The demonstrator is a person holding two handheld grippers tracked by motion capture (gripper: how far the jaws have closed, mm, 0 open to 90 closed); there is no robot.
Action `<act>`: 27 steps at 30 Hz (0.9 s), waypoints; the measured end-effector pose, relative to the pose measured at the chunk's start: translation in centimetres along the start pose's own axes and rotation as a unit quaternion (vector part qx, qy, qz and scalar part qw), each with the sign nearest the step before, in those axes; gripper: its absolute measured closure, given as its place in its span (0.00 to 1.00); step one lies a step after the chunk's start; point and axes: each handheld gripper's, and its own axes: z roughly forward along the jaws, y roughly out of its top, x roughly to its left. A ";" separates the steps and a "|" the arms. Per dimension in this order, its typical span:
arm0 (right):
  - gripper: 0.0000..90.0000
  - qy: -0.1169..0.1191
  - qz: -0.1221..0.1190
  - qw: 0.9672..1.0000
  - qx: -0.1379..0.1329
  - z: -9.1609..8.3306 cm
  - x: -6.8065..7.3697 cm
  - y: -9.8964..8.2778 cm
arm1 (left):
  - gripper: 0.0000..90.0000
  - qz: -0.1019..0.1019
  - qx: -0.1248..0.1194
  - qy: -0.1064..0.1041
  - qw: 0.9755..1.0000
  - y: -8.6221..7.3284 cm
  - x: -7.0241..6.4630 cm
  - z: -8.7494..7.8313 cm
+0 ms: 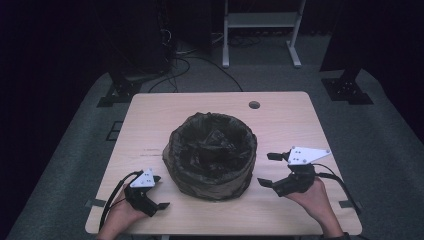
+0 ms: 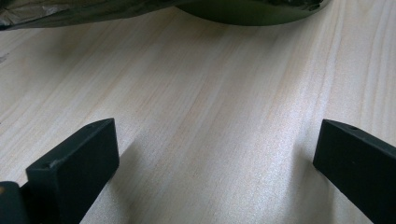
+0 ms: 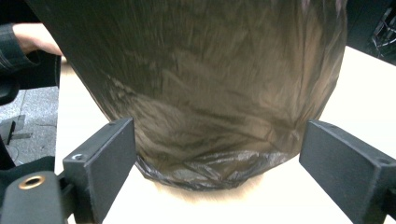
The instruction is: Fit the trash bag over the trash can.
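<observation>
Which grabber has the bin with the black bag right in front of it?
The right gripper: its open jaws face the bag-lined bin up close. The left gripper, also open, looks mostly at bare table.

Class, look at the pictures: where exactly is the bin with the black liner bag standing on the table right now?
In the high view the bin stands near the middle of the wooden table, between the left gripper and right gripper, with the table's round hole behind it.

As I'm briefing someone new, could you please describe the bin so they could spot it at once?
Start at the light wooden table. At its middle stands a round bin between the left gripper and the right gripper. Its crinkled dark plastic liner, folded over the rim, sets it apart.
</observation>
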 end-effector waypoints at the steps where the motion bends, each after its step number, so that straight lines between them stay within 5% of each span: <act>1: 0.10 -0.001 0.001 1.000 0.006 0.1 0.0 -0.2 | 0.00 0.000 0.000 0.000 1.000 0.0 0.0 0.0; 10: 0.10 0.000 0.014 1.000 0.003 0.6 -0.1 -2.3 | 0.00 0.001 0.000 -0.001 1.000 0.0 0.0 0.0; 27: 0.10 -0.007 0.034 0.999 0.038 1.6 -0.6 -5.7 | 0.00 0.001 0.000 -0.001 1.000 0.0 0.0 0.0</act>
